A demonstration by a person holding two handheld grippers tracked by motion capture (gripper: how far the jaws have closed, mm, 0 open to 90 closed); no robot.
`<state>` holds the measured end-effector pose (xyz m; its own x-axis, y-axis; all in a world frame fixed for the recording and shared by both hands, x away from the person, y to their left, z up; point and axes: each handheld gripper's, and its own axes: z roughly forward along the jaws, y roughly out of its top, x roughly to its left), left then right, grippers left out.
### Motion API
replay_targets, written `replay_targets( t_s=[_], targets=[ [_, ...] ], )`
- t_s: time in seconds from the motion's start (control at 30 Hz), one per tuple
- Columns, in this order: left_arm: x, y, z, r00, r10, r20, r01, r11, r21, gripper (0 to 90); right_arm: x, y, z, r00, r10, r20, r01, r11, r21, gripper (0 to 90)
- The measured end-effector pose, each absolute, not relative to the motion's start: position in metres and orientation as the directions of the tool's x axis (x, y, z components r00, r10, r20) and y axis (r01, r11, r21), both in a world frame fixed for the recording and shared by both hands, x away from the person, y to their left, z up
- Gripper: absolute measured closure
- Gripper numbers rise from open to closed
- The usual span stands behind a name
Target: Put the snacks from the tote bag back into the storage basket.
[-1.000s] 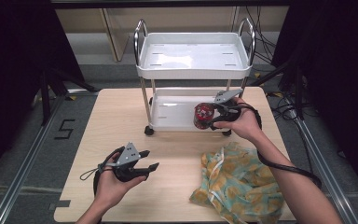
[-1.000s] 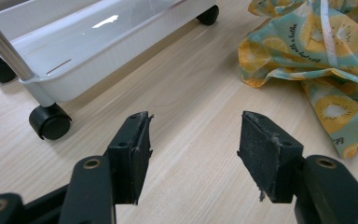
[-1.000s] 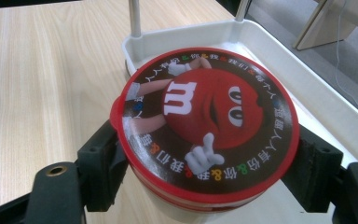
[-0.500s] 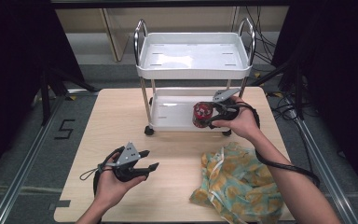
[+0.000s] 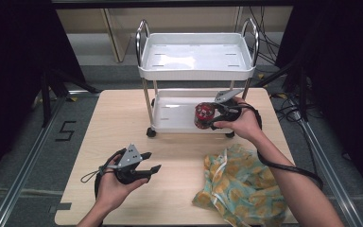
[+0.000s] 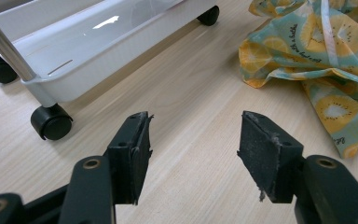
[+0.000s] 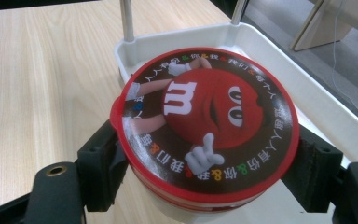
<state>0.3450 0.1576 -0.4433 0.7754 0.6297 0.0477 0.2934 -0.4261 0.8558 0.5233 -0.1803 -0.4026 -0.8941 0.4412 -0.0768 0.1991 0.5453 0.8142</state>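
A round red candy tub [image 5: 203,114] with a cartoon lid [image 7: 205,119] is gripped across its sides by my right gripper [image 5: 210,116], both pads pressed on it. It hangs over the front right part of the white cart's lower tray [image 5: 175,116]. My left gripper [image 5: 152,162] hovers low over the wooden table [image 5: 123,127] near its front left, jaws spread wide with nothing between them [image 6: 193,144]. In the left gripper view the cart's tray [image 6: 84,51] and a black caster [image 6: 51,122] lie ahead.
A two-tier white cart [image 5: 196,59] with chrome posts stands at the table's far middle. A yellow and teal fruit-print cloth bag [image 5: 238,182] lies crumpled at the front right [image 6: 321,60]. Bare wood lies between the left gripper and the cart.
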Motion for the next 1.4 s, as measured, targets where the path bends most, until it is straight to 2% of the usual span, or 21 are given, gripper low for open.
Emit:
replay_targets(
  t_s=[0.17,0.2,0.3,0.4,0.57,0.63,0.73,0.97,1.17,1.23,1.4],
  targets=[
    [0.345,0.158,-0.443,0.776,0.629,0.048,0.293,-0.427,0.856,42.6,0.525,-0.181,-0.402,-0.895,0.438,-0.083,0.198,0.558,0.806,26.3],
    [0.345,0.158,-0.443,0.776,0.629,0.048,0.293,-0.427,0.856,42.6,0.524,-0.18,-0.401,-0.894,0.446,-0.051,0.224,0.541,0.811,26.2],
    [0.344,0.157,-0.444,0.766,0.643,0.022,0.317,-0.406,0.857,42.6,0.527,-0.18,-0.403,-0.888,0.453,-0.077,0.209,0.548,0.81,26.2],
    [0.344,0.157,-0.444,0.767,0.641,0.024,0.315,-0.409,0.857,42.6,0.527,-0.179,-0.403,-0.897,0.441,-0.031,0.237,0.539,0.808,26.2],
    [0.344,0.156,-0.445,0.766,0.642,0.019,0.318,-0.405,0.857,42.6,0.531,-0.178,-0.406,-0.898,0.433,-0.079,0.202,0.565,0.8,26.2],
    [0.345,0.157,-0.444,0.775,0.63,0.04,0.299,-0.422,0.856,42.6,0.532,-0.177,-0.407,-0.897,0.438,-0.063,0.212,0.549,0.809,26.2],
    [0.344,0.157,-0.445,0.769,0.639,0.017,0.318,-0.406,0.857,42.6,0.533,-0.177,-0.408,-0.894,0.442,-0.067,0.215,0.556,0.803,26.2],
    [0.344,0.157,-0.444,0.768,0.639,0.028,0.311,-0.411,0.857,42.6,0.535,-0.176,-0.411,-0.887,0.46,-0.042,0.24,0.535,0.81,26.2],
    [0.344,0.157,-0.445,0.765,0.643,0.021,0.317,-0.406,0.857,42.6,0.537,-0.175,-0.414,-0.882,0.467,-0.064,0.228,0.541,0.81,26.2],
    [0.346,0.158,-0.444,0.776,0.628,0.048,0.293,-0.427,0.856,42.6,0.537,-0.174,-0.415,-0.88,0.473,-0.05,0.236,0.526,0.817,26.2],
    [0.344,0.157,-0.445,0.765,0.643,0.021,0.317,-0.405,0.858,42.6,0.539,-0.173,-0.416,-0.88,0.473,-0.041,0.245,0.527,0.814,26.2]
  ],
)
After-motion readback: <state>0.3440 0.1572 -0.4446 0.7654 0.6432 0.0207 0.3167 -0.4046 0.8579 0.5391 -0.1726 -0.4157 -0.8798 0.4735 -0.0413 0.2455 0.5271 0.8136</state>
